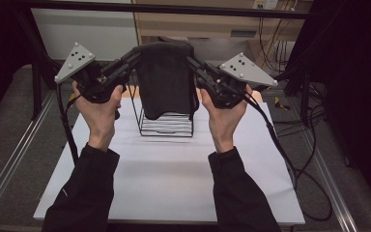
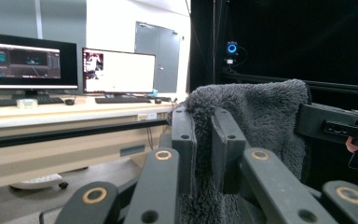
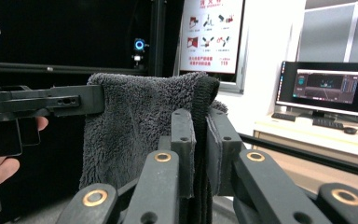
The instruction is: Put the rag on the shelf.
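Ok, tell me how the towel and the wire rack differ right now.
The towel is dark, soft and fuzzy; the wire rack is thin, stiff black wire. The towel hangs in the air, pinched at its top corners by the left gripper and right gripper; the rack stands on the white table. Both are dark.

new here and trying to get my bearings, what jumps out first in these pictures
A dark grey towel hangs stretched in mid-air over the middle of the table, each top corner pinched by a shut claw: the left claw and the right claw. Right under it stands a black wire rack on the white table. In the left gripper view, lit monitors sit on a desk behind.
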Demonstrator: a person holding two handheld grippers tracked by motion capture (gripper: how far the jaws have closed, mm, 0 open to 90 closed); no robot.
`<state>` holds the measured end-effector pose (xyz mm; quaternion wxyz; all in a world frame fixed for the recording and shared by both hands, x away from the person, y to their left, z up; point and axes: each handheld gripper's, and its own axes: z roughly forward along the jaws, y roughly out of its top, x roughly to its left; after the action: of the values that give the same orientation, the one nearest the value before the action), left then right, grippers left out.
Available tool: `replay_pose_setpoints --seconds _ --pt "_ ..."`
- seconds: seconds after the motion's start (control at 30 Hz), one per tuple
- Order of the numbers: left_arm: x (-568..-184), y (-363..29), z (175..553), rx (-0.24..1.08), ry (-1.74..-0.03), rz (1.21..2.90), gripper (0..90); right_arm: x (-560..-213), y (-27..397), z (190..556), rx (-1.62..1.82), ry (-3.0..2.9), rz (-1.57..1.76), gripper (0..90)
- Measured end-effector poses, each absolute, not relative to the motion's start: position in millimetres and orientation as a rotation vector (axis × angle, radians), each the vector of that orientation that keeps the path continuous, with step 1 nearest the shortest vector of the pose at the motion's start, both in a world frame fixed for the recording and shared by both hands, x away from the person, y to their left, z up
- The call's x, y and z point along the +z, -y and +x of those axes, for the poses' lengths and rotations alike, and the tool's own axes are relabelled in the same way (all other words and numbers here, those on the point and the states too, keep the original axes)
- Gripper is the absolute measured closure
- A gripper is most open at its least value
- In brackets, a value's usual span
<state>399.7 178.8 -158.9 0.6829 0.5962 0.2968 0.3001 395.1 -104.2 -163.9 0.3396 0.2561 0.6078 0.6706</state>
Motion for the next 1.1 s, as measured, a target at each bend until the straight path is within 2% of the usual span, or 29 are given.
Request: replay_pose_setpoints --seconds 0.43,1.1 --pt "-134 -177 412 0.711 -0.659 1.315 80.8 -142 99 413 1.762 -1.537 0.654 83.0" --pt "-115 -182 451 0.734 -0.683 1.299 80.8 -125 92 451 1.807 -1.492 0.642 83.1"
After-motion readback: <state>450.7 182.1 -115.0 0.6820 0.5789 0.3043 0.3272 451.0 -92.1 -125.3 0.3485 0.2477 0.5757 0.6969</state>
